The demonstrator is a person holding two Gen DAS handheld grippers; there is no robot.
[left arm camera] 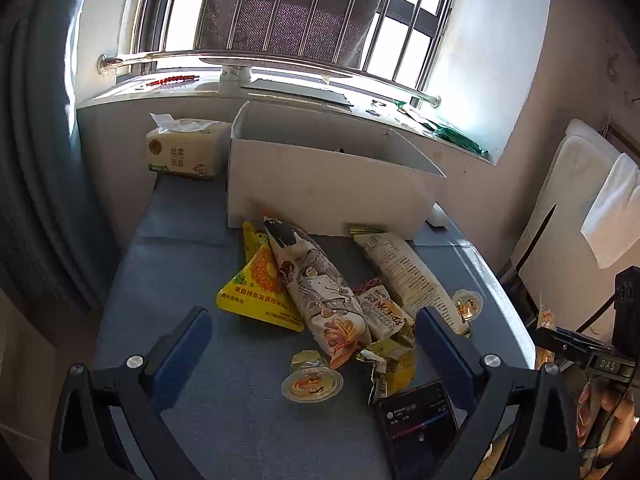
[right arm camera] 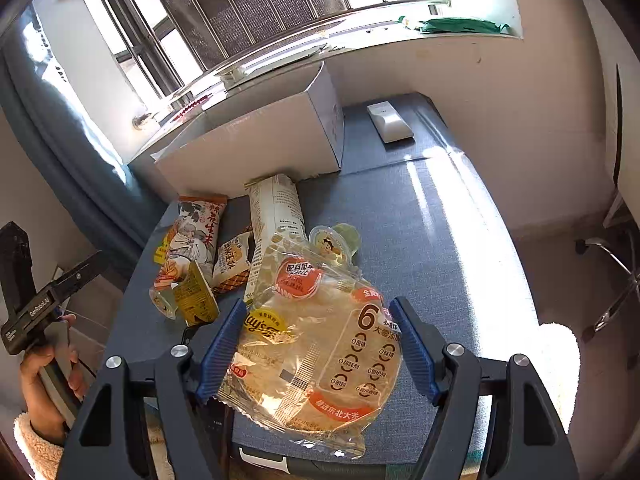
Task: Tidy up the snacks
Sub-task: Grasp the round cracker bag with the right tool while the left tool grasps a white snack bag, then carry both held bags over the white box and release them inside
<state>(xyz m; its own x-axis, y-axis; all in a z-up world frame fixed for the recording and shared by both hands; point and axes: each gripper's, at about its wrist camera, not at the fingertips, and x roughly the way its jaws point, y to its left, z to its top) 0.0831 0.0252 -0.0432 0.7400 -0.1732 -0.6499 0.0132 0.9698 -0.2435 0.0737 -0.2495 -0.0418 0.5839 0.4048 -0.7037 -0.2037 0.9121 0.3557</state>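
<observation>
On the blue-grey cloth table (right arm camera: 420,208), your right gripper (right arm camera: 316,352) straddles, jaws spread, a clear crinkly rice-cracker bag (right arm camera: 320,360); your left gripper (left arm camera: 314,344) hangs released.

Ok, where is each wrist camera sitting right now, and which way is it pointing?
Left wrist: above the table's near edge, facing the window over the white box and snack pile; open left claw in front, the right hand at right.
Right wrist: at the table's near right, looking left-forward over the rice cracker bag between its open right claw; the left hand at left.
Shared: box, peanut bag, jelly cups.
</observation>
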